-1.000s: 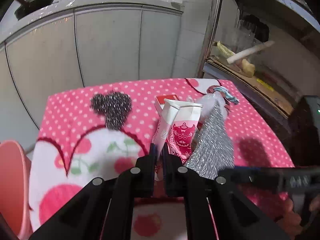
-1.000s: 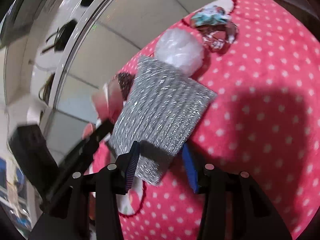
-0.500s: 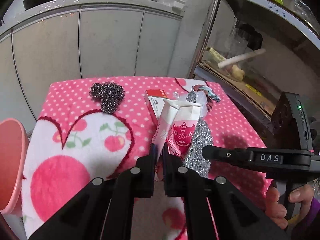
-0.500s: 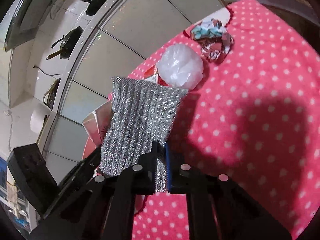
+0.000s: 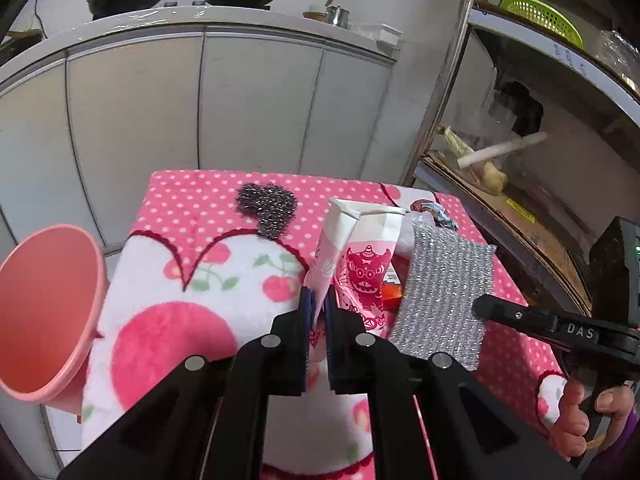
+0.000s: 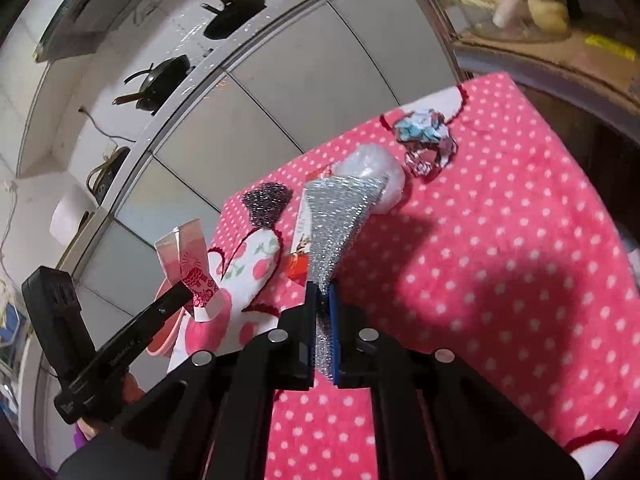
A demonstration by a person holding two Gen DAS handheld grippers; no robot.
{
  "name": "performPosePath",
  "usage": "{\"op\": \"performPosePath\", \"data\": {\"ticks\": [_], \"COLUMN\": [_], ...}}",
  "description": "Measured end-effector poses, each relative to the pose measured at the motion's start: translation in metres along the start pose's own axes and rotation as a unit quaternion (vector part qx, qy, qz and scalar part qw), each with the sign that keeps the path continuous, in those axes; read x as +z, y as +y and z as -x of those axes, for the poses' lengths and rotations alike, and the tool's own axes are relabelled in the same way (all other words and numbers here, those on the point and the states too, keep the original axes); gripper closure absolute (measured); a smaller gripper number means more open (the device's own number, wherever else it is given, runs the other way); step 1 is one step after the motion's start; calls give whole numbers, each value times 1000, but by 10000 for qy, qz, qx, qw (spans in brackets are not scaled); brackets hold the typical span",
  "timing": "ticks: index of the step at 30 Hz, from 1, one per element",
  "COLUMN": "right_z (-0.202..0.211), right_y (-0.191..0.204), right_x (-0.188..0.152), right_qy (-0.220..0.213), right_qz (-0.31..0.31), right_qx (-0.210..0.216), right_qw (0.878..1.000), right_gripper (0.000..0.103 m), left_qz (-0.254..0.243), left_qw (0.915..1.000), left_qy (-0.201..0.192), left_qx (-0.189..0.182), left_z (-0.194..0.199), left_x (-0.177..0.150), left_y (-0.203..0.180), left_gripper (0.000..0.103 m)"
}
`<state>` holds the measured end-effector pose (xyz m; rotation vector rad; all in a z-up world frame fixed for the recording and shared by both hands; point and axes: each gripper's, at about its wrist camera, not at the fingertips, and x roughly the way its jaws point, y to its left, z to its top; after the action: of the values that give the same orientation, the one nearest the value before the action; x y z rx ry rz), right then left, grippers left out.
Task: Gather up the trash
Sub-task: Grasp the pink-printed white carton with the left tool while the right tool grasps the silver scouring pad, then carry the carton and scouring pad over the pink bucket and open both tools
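My left gripper (image 5: 317,309) is shut on a pink and white paper carton (image 5: 356,252) with a red lion print, held up above the table. The same carton (image 6: 188,272) shows at the left of the right wrist view. My right gripper (image 6: 323,304) is shut on a silver glittery cloth (image 6: 336,220), lifted off the cloth-covered table; in the left wrist view that cloth (image 5: 444,296) hangs just right of the carton. On the table lie a white plastic bag ball (image 6: 376,172), a crumpled foil wrapper (image 6: 428,140), a red and white box (image 6: 300,248) and a dark steel scourer (image 5: 266,208).
A pink bin (image 5: 44,304) stands off the table's left edge. The table wears a pink polka-dot cloth (image 6: 500,240). Grey cabinets (image 5: 200,100) with pans on top stand behind. A metal shelf rack (image 5: 520,152) rises at the right.
The right gripper's jaws closed on the silver cloth and lifted it off the table. Both grippers rose and drew back, so more of the table and the pink bin show.
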<state>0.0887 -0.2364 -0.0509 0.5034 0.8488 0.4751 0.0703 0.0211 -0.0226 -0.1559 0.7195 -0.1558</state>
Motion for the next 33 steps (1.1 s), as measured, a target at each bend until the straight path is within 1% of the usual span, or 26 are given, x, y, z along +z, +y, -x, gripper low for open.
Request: {"op": "performPosePath", "data": {"ticks": [5,11,24,33], "right_z": [13,19,7,-16], "right_y": [21,36,70,115], "right_x": [-1,-1,2,8], "right_qy": [-217,-342,-276,-112], "right_qz": [471,763,1219,1644], "right_qx": [-121,-159,-99,205], "right_qw": [9986,9964,9921,9861], "right_gripper": [97,97,97,97], "left_qz": [85,165,416,680], "left_qw": [9999,9997,9978,9934], "left_qy": [-78,-137,-427,-732], "left_qx": [40,80,289,564], "left_z": [12,22,45,66], "left_x": [-3,-6,-4,1], "left_y": [5,11,33,65], "left_gripper": [97,97,97,97]}}
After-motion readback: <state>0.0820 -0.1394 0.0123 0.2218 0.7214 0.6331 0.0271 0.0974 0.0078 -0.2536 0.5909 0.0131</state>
